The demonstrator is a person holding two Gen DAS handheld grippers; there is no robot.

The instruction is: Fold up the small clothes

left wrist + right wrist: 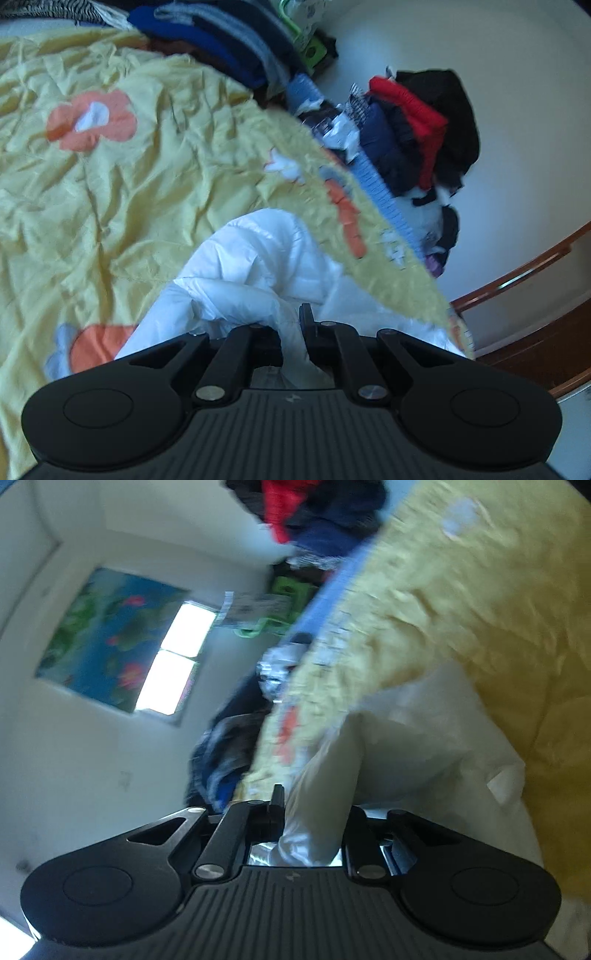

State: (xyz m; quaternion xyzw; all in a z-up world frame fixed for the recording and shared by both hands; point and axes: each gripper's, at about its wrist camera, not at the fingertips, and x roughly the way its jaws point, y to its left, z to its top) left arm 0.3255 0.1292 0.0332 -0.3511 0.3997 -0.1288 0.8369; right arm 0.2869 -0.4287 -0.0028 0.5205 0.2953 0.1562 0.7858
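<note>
Our left gripper [291, 332] has its jaws drawn close on a bunched fold of the white garment [251, 266], the cloth pinched between the fingers and spilling forward from them. Our right gripper [314, 819] has a thicker roll of the same white garment [399, 746] between its jaws, which stand a little way apart; the view is blurred, but the cloth fills the gap and looks gripped. From both pairs of fingers the garment runs out ahead onto the yellow flowered bedspread [110, 192], which lies beneath and beyond the fingertips.

We judge that we are in the carrying part of a fold: two ends of the garment held and the cloth being swept across the bed. The next move calls for bringing the held edges onto the rest of the cloth, lining them up, laying them flat, then letting go without dragging the fold askew. The right grip seems the looser, so slipping there is the risk.

Beyond the fingertips, past the far edge of the bedspread, sits a pile of dark, blue and red clothes [417, 125], well apart from the garment. Ahead and left of the right fingers, a window [173, 661] with a flowered curtain [103, 635] beside it. Nothing stands between the fingers and the open bedspread.
</note>
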